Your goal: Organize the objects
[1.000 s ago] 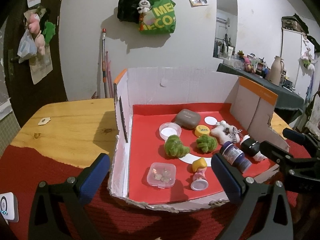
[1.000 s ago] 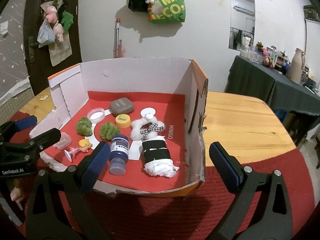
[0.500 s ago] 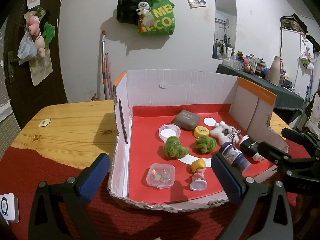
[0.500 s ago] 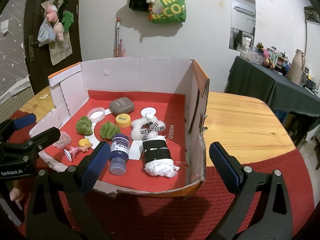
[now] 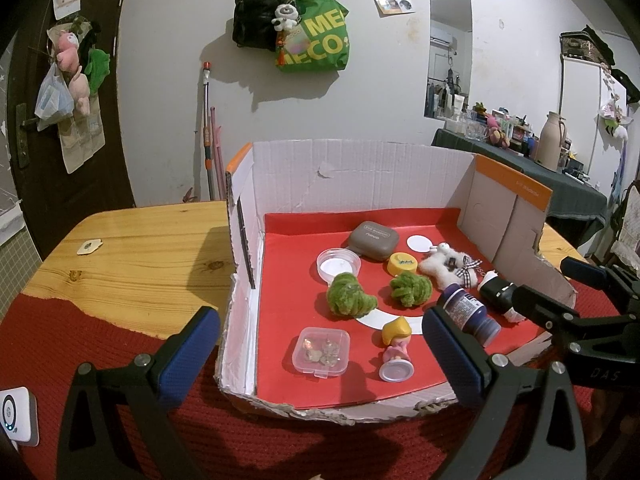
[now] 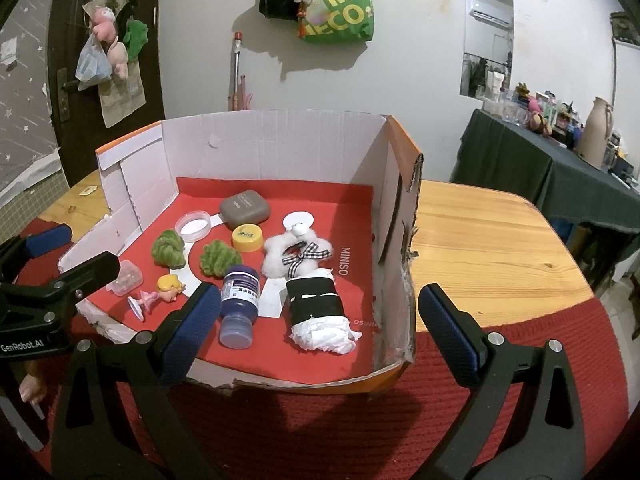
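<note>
both tools edged nearer – purple bottle beside right tool, untouched

Both wrist cameras face the open cardboard box near its front, left and right.

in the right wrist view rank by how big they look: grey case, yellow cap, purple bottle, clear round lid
Largest to smallest as they appear:
1. purple bottle, though it lies nearest the camera, which inflates it
2. grey case
3. clear round lid and yellow cap: too alike to rank
</note>
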Demonstrator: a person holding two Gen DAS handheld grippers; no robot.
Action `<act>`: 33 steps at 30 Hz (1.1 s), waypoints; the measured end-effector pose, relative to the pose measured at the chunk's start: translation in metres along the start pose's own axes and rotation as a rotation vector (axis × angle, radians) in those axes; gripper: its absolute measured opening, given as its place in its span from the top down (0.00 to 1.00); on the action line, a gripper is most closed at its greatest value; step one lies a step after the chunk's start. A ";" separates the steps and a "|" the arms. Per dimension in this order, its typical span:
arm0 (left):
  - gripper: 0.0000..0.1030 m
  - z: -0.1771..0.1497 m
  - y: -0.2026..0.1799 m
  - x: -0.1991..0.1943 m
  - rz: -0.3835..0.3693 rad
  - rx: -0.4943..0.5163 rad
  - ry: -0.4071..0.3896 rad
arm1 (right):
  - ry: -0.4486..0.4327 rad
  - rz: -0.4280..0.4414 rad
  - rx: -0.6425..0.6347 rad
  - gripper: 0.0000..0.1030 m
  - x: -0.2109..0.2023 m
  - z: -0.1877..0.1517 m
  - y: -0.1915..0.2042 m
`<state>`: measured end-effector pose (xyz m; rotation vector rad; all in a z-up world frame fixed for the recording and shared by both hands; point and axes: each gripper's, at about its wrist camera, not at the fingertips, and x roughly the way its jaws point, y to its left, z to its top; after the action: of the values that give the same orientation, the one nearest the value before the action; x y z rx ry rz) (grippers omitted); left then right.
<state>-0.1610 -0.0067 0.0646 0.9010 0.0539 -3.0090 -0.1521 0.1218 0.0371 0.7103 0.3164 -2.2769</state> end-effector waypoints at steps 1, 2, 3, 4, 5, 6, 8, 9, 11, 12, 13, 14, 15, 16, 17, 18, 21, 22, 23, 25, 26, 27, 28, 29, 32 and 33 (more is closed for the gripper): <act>0.00 0.000 0.000 0.000 0.000 -0.001 0.000 | 0.002 0.000 0.000 0.02 0.000 0.000 0.000; 0.00 0.000 0.000 0.000 0.000 -0.001 0.000 | 0.002 0.000 0.000 0.02 0.000 0.000 0.000; 0.00 0.000 0.000 0.000 0.000 -0.001 0.000 | 0.003 0.001 0.000 0.02 0.001 0.000 0.000; 0.00 0.000 0.000 0.000 0.000 0.000 0.000 | 0.003 0.000 0.001 0.02 0.001 0.000 -0.001; 0.00 0.000 0.000 0.000 0.000 0.000 0.001 | 0.002 0.000 0.000 0.02 0.001 0.000 -0.001; 0.00 0.000 0.000 0.000 0.000 0.000 0.000 | 0.002 0.001 -0.001 0.02 0.001 0.000 0.000; 0.00 0.000 0.000 0.000 0.000 0.000 0.000 | 0.003 0.000 -0.001 0.02 0.001 0.000 0.000; 0.00 0.000 0.000 0.000 0.000 0.000 -0.001 | 0.002 0.001 -0.001 0.02 0.001 0.000 0.000; 0.00 0.000 0.000 0.000 0.000 0.000 0.000 | 0.002 0.001 -0.001 0.02 0.001 0.000 0.000; 0.00 0.000 0.000 0.000 0.000 -0.001 0.000 | 0.003 0.000 -0.001 0.02 0.001 0.000 0.000; 0.00 0.000 0.000 0.000 0.000 -0.001 0.000 | 0.003 0.001 -0.001 0.02 0.001 0.000 0.000; 0.00 0.000 0.000 0.000 0.000 0.000 0.000 | 0.003 0.001 -0.001 0.02 0.001 0.000 0.000; 0.00 0.000 0.000 0.000 0.000 0.000 0.000 | 0.003 0.001 -0.001 0.02 0.001 0.000 0.000; 0.00 0.000 0.000 0.000 0.000 0.000 0.000 | 0.003 0.001 -0.001 0.02 0.001 0.000 0.000; 0.00 0.000 0.000 0.000 0.000 0.000 -0.001 | 0.003 0.002 -0.002 0.02 0.001 0.000 0.000; 0.00 0.000 0.000 0.000 0.000 0.000 -0.001 | 0.004 0.002 -0.003 0.02 0.001 0.000 0.000; 0.00 0.000 0.000 0.000 0.000 0.000 -0.002 | 0.003 0.002 -0.003 0.02 0.001 0.000 0.000; 0.00 0.000 0.000 0.000 0.000 0.000 -0.001 | 0.002 0.002 -0.004 0.02 0.001 0.000 -0.001; 0.00 0.000 0.000 0.000 -0.001 0.000 -0.002 | 0.002 0.002 -0.004 0.02 0.001 0.000 0.000; 0.00 0.000 0.000 0.000 0.000 0.000 -0.001 | 0.002 0.004 -0.004 0.02 0.002 0.000 0.000; 0.00 0.000 0.000 0.000 0.003 0.001 -0.001 | 0.001 0.005 -0.003 0.02 0.002 0.000 0.000; 0.00 0.000 0.000 -0.001 0.004 0.001 -0.003 | 0.001 0.005 -0.004 0.02 0.002 0.000 0.000; 0.00 0.001 0.000 -0.002 0.005 0.002 -0.007 | 0.001 0.007 -0.003 0.02 0.002 0.000 0.000; 0.00 0.001 -0.001 -0.004 0.010 0.005 -0.015 | 0.000 0.007 -0.002 0.02 0.002 0.000 0.000; 0.00 0.003 -0.002 -0.009 0.025 0.018 -0.026 | -0.004 0.011 -0.004 0.02 -0.002 -0.001 0.001; 0.00 0.003 -0.003 -0.010 0.031 0.021 -0.026 | -0.008 0.004 -0.014 0.02 -0.004 -0.001 0.003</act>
<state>-0.1539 -0.0043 0.0727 0.8564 0.0080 -2.9975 -0.1471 0.1229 0.0383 0.6942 0.3265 -2.2708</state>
